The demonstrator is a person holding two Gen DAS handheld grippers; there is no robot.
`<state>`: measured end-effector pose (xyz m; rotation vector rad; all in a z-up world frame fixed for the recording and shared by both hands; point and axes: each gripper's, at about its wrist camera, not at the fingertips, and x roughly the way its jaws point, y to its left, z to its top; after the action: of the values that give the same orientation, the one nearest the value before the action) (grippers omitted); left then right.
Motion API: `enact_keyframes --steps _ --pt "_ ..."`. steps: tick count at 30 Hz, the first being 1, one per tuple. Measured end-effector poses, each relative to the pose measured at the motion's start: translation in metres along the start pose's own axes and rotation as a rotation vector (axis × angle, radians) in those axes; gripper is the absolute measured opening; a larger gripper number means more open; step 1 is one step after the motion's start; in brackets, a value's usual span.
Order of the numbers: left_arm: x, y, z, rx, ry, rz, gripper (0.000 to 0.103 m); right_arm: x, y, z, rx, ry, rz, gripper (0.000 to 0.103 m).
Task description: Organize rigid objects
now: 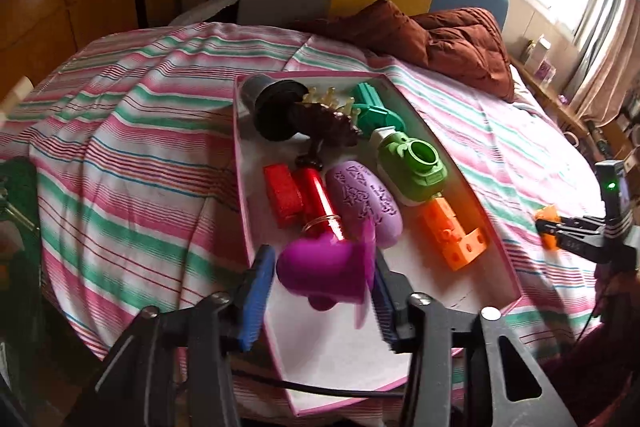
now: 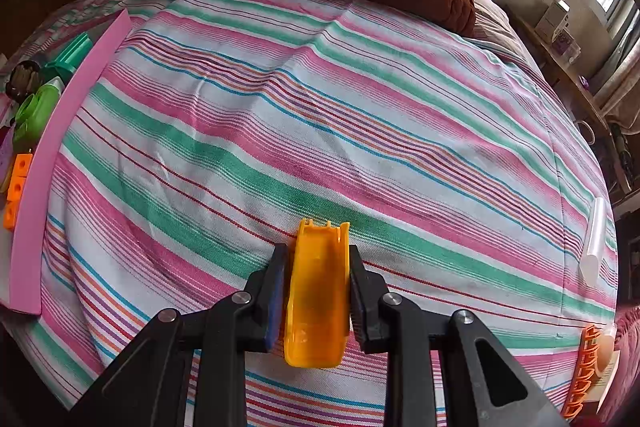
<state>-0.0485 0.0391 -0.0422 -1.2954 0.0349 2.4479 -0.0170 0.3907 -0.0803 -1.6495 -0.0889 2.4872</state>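
Bed: striped sheet (image 2: 320,107) covers it.
Box: pink-rimmed box (image 1: 472,195) on sheet, holding toys.
Left gripper (image 1: 320,291): jaws apart around purple piece (image 1: 320,267), over box's near end.
Right gripper (image 2: 316,299): clamped on orange piece (image 2: 316,299) above sheet.

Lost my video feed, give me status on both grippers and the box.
Left gripper open around purple piece, over pink box. Right gripper shut on orange piece, above striped sheet. Box crowded; near end bare.
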Motion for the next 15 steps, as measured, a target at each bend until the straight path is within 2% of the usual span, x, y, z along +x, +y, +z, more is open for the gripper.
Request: enact_keyframes --steps 2,10,13,15 --pt "-0.003 0.003 -0.002 -0.006 -0.012 0.008 0.060 0.000 0.000 0.000 0.002 0.000 -0.001 0.027" --pt "-0.014 0.008 -0.002 -0.015 -0.052 0.048 0.061 -0.001 0.000 0.000 -0.003 -0.002 -0.007 0.027" --pt "-0.023 0.011 -0.002 -0.030 -0.086 0.067 0.072 -0.001 0.002 0.000 -0.015 -0.004 -0.017 0.025" --pt "-0.030 0.014 -0.001 -0.044 -0.110 0.072 0.072 -0.002 0.003 0.000 -0.013 -0.005 -0.020 0.025"
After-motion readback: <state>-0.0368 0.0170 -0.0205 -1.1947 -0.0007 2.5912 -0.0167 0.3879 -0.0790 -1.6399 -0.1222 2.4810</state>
